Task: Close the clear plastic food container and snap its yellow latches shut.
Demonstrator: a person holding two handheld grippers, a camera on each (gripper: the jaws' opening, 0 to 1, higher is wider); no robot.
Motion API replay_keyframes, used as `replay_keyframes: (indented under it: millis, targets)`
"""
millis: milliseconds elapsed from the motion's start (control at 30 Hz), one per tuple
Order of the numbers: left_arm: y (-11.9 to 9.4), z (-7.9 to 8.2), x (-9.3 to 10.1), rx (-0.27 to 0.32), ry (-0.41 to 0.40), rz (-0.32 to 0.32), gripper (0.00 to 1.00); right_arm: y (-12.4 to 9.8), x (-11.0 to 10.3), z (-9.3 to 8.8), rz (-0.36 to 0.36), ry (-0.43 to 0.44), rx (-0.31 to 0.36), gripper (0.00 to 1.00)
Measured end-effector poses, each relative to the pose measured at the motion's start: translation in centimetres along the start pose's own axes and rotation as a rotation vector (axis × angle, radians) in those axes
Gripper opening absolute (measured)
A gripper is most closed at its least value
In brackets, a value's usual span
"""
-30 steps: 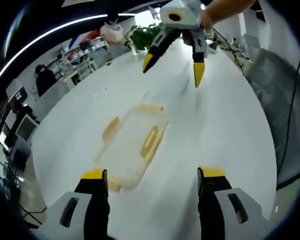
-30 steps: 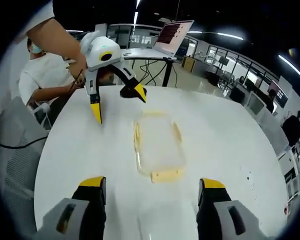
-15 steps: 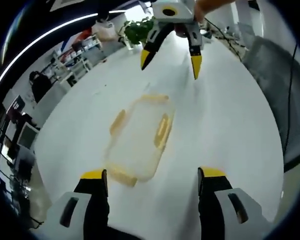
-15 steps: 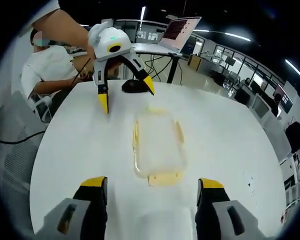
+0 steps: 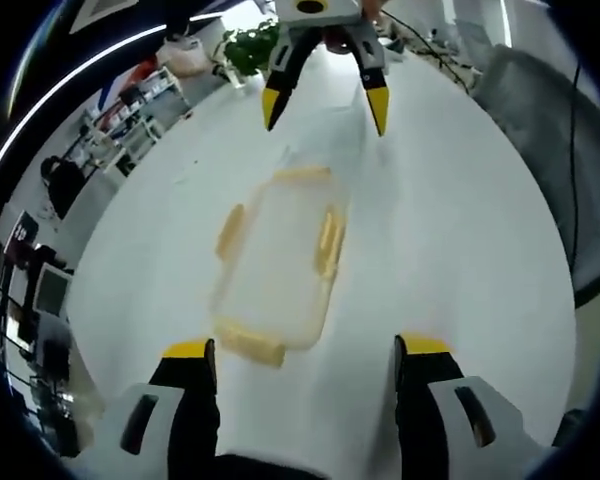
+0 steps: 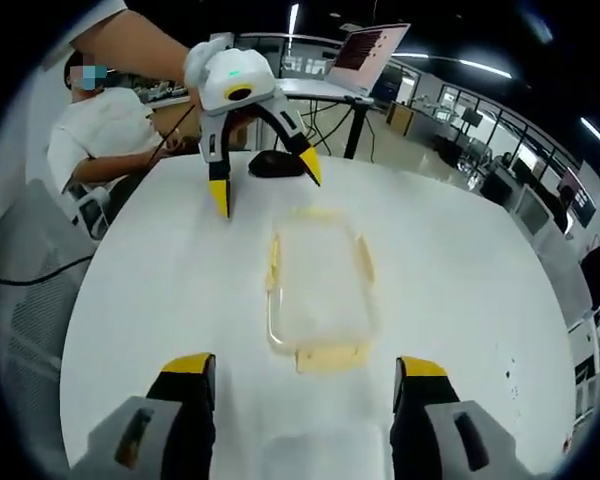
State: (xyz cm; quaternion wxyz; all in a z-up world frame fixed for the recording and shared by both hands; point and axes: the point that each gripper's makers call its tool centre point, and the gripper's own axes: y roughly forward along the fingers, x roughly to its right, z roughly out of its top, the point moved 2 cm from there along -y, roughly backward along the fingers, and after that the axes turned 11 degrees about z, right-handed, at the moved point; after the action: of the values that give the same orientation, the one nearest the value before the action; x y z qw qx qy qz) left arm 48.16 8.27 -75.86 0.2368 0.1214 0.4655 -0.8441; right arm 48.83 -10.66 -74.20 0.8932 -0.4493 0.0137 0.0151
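Note:
A clear plastic food container (image 5: 278, 262) with yellow latches lies flat on the round white table (image 5: 450, 230), lid on, its latches sticking outward. In the right gripper view the same container (image 6: 320, 298) sits mid-table. My left gripper (image 5: 305, 352) is open, its yellow-tipped jaws just short of the container's near end latch (image 5: 250, 345). My right gripper (image 6: 302, 368) is open at the opposite end, near that end's latch (image 6: 332, 355). Each gripper shows across the table in the other view: the right gripper (image 5: 325, 105), the left gripper (image 6: 265, 190), both open and hovering above the table.
A black object (image 6: 276, 163) lies at the table's far edge in the right gripper view. A seated person (image 6: 100, 130) in white is beyond the table. A laptop (image 6: 370, 50) stands on a desk behind. A potted plant (image 5: 245, 45) and office shelves lie past the table.
Both grippers have drawn closer to the container from opposite ends. The container has stayed where it was on the table, and both grippers have stayed open.

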Motion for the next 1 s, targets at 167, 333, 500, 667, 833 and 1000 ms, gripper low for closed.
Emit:
replay_keyframes:
  millis: [167, 333, 500, 667, 833, 1000]
  targets:
    - [0.3, -0.2, -0.5, -0.007, 0.013, -0.007, 0.7, 0.2, 0.6, 0.2, 0.011, 0.006, -0.001, 0.72]
    - [0.7, -1.1, -1.1, -0.041, 0.027, -0.023, 0.7, 0.5, 0.7, 0.1, 0.03, 0.007, -0.017, 0.73]
    - [0.7, -1.5, -1.7, -0.051, 0.041, -0.026, 0.71, 0.7, 1.0, 0.3, 0.044, 0.011, -0.019, 0.72]
    - [1.0, -1.4, -2.3, -0.055, 0.054, -0.032, 0.71, 1.3, 1.3, 0.4, 0.058, 0.019, -0.03, 0.73]
    - [1.4, -1.4, -2.6, -0.055, 0.058, -0.045, 0.7, 1.7, 1.5, 0.4, 0.07, 0.02, -0.044, 0.73]
    - [1.9, -1.9, -2.6, -0.072, 0.106, -0.072, 0.7, 2.3, 1.6, 0.3, 0.089, 0.02, -0.064, 0.73]
